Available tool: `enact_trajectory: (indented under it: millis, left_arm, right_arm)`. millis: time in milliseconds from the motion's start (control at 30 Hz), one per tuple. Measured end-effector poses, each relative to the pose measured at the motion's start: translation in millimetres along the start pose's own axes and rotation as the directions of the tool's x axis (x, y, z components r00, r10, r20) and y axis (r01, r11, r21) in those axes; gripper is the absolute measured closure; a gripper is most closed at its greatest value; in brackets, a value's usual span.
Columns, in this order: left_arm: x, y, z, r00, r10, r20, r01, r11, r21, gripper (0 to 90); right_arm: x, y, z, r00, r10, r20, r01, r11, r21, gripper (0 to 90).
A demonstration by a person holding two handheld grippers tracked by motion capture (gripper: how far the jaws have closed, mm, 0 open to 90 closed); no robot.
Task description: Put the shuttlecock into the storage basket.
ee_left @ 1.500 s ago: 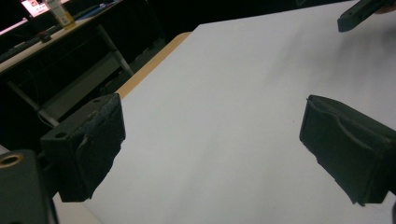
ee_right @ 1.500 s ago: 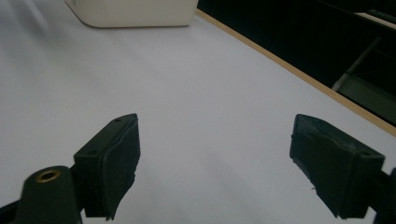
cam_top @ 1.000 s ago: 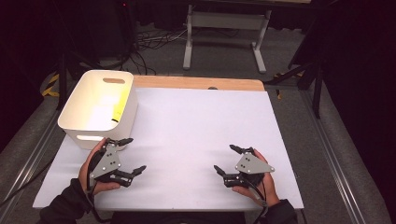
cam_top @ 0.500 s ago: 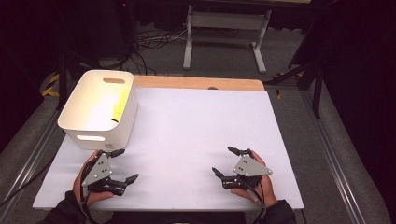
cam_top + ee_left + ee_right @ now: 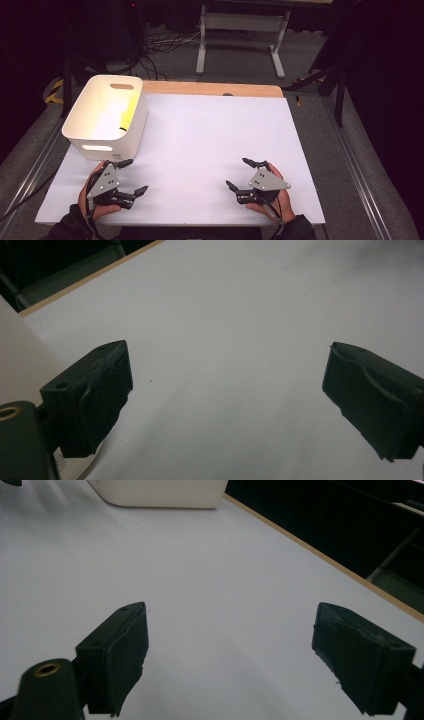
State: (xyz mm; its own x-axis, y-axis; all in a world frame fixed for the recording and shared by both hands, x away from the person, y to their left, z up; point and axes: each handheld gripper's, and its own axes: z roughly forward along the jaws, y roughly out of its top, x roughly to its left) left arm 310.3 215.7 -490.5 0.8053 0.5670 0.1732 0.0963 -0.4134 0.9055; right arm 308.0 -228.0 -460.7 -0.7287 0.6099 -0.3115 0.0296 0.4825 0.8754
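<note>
The left tongs (image 5: 134,176) & right tongs (image 5: 238,172) were both wide open w/ nothing in them, resting low near the front of the white counter (image 5: 210,135). The white bin (image 5: 107,117) sat at the back left, just past the left tongs, w/ something yellow inside. No grab had begun yet, so I think the work was either all done or not started.

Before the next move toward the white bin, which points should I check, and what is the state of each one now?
1. Left gripper open: ok, jaws spread wide, nothing between them.
2. Right gripper open: ok, jaws apart and empty.
3. White bin upright on the table: ok, at the far left corner.
4. Path from left gripper to bin free: ok, bare white surface between them.
5. What lies inside the bin: cannot tell, something yellow shows against the inner wall.
6. Grippers apart from each other: ok, wide gap.
</note>
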Motion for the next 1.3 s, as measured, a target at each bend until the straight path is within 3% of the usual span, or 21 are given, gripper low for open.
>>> enact_trajectory:
  millis: [233,1300]
  left_arm:
    - [-0.4,0.1,-2.0,1.0,0.0,0.001,0.0,0.9999,-0.012,6.7]
    - [1.8,-0.5,3.6,0.9999,-0.006,0.008,0.006,0.9999,0.015,7.2]
  right_arm:
    - [3.1,1.4,2.5,1.0,-0.002,0.001,0.002,1.0,0.007,15.9]
    - [1.2,-1.5,3.2,1.0,0.004,0.0,-0.004,0.9999,0.016,13.7]
